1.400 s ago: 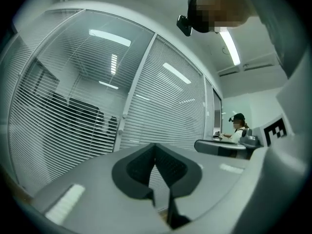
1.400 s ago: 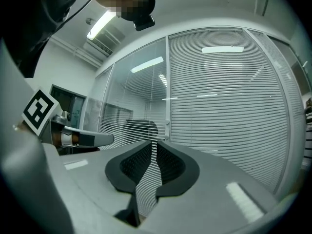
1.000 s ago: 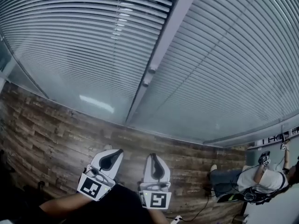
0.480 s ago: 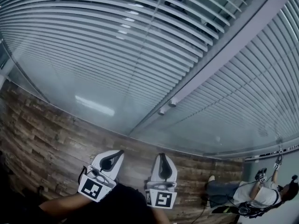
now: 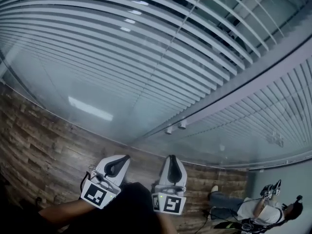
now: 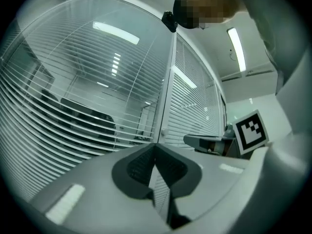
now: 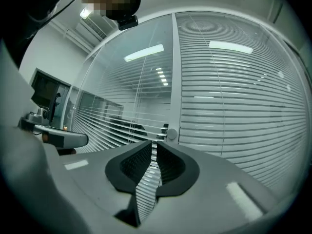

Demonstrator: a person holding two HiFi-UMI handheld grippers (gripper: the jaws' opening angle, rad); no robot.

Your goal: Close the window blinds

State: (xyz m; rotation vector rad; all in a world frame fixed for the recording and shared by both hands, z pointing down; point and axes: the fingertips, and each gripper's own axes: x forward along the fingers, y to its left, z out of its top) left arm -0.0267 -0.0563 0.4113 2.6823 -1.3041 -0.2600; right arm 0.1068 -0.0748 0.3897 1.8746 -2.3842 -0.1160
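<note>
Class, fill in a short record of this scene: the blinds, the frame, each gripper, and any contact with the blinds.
Blinds: two panels; through the left panel the room behind shows between slats.
Frame: white post between the panels, with a round knob.
Left gripper: jaws together, empty.
Right gripper: jaws have just been opening, narrow gap, nothing between.
Contact: neither gripper touches the blinds.

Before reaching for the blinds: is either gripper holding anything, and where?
Nothing held: the left gripper is shut empty; the right gripper, jaws just opening slightly, has only blinds beyond it.
</note>
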